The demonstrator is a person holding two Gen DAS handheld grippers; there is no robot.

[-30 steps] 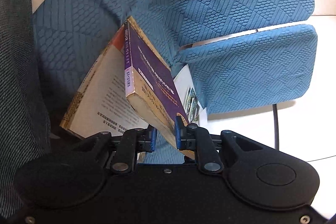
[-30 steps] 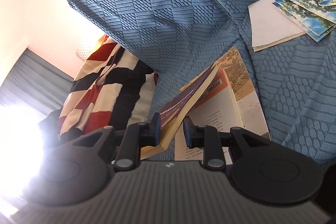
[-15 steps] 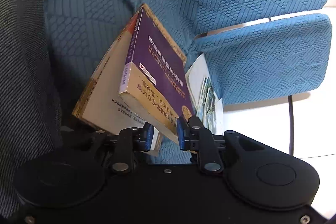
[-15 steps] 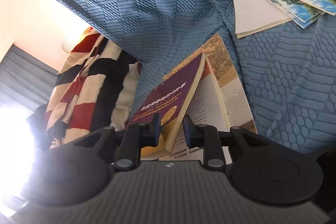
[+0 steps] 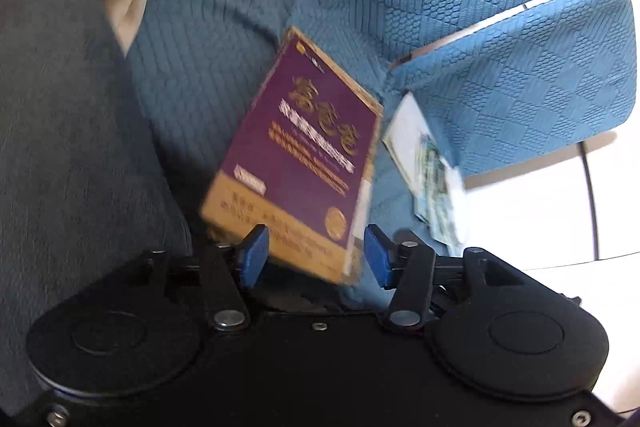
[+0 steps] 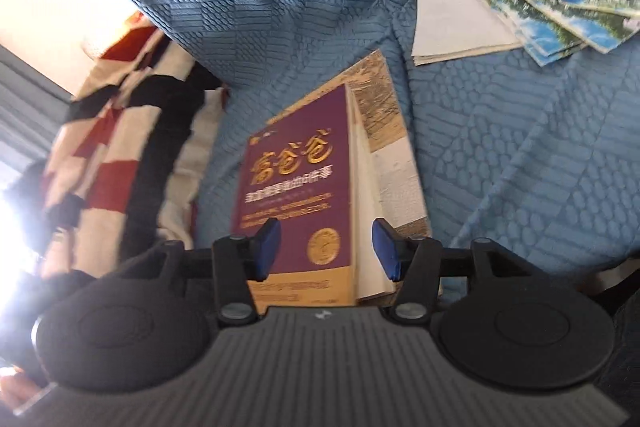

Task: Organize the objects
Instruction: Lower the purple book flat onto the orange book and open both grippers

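A purple book with gold lettering (image 5: pixel 304 155) (image 6: pixel 300 195) lies flat on the blue sofa seat, on top of a tan and white book (image 6: pixel 392 147) whose edge shows beyond it. My left gripper (image 5: pixel 316 257) is open, its blue pads (image 5: pixel 254 255) spread on either side of the purple book's near edge without touching it. My right gripper (image 6: pixel 326 249) is open too, its pads (image 6: pixel 386 251) apart over the book's lower part. The left wrist view is blurred.
A white sheet (image 6: pixel 456 19) and several scenic postcards (image 6: pixel 560 7) lie on the seat to the right; they also show in the left wrist view (image 5: pixel 432 179). A red, black and cream striped cloth (image 6: pixel 120 155) lies to the left. Blue sofa cushions (image 5: pixel 520 75) stand behind.
Both grippers opened and let go of the purple book. It went from tilted on its edge to lying flat, cover up, on the tan book.
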